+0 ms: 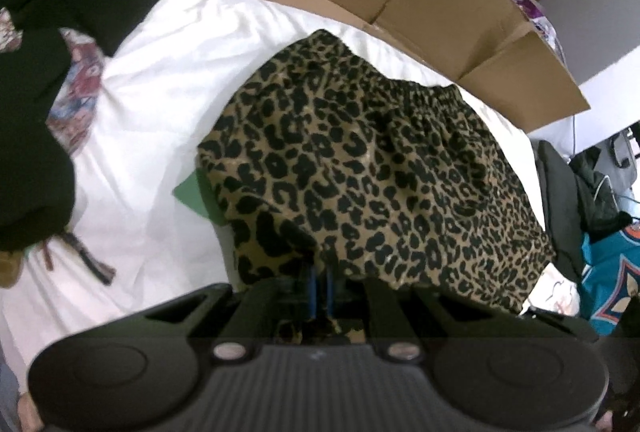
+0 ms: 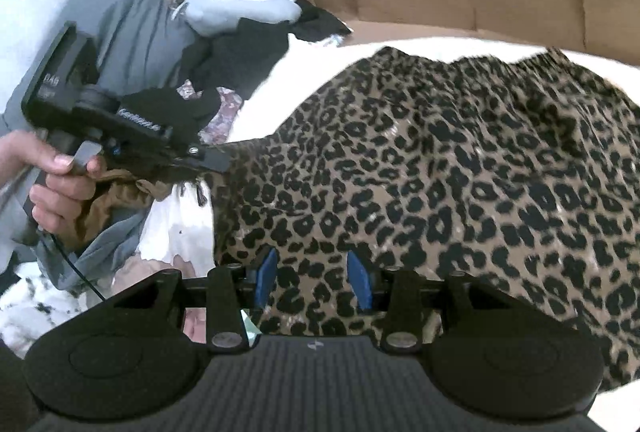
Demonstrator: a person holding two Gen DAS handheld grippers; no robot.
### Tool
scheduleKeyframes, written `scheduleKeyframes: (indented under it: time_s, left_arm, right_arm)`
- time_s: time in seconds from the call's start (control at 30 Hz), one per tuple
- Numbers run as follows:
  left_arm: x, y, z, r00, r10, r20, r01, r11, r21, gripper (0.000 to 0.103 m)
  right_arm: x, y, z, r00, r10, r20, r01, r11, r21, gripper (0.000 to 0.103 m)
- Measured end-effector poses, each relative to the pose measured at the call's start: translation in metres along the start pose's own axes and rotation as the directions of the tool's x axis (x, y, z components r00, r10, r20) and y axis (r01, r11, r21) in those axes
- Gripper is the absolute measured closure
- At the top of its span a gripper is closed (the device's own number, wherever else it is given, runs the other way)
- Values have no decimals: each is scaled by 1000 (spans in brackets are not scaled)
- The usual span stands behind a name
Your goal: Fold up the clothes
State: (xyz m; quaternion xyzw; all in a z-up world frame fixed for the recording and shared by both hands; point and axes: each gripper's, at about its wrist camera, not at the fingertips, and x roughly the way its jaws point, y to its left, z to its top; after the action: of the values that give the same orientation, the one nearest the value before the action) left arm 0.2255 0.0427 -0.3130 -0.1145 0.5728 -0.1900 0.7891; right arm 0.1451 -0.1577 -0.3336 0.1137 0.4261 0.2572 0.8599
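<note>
Leopard-print garment spread on white bed, elastic waistband toward cardboard-lined far edge.
Left gripper jaws closed, pinching near hem; right gripper jaws parted, fabric between pads, not clamped.

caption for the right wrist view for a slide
Left gripper pinches leopard-print garment's corner; right gripper open over it.

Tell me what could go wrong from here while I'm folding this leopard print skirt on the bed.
The left gripper pinches only the hem of the leopard print skirt, so the fabric could slip out. The right gripper has its jaws open with cloth between them; with only one side held, the fold may skew. Black clothes lie close beside the skirt on the white sheet and could get dragged along.
</note>
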Motion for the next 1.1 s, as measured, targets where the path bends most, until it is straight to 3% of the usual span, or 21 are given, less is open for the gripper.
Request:
scheduleKeyframes:
  time_s: [0.2,0.63,0.93,0.97,1.1]
  left_arm:
    - [4,-18,-1,1000,-26,-6,26,1000,-5,97]
    - [9,-47,4,987,-158,8,158,986,-55,98]
    - [12,-68,1,970,-245,-3,245,968,-53,98]
    - [12,-70,0,965,-262,-3,261,964,-52,98]
    - [8,-77,0,948,-318,8,318,948,-27,94]
  right_arm:
    - [18,18,7,1000,9,7,-8,998,-66,57]
    - [58,31,26,1000,6,15,-5,999,-41,57]
    - [66,36,26,992,-106,73,112,990,-89,58]
    - [66,35,26,991,-108,78,115,989,-90,62]
    - [61,27,27,989,-111,96,118,991,-68,99]
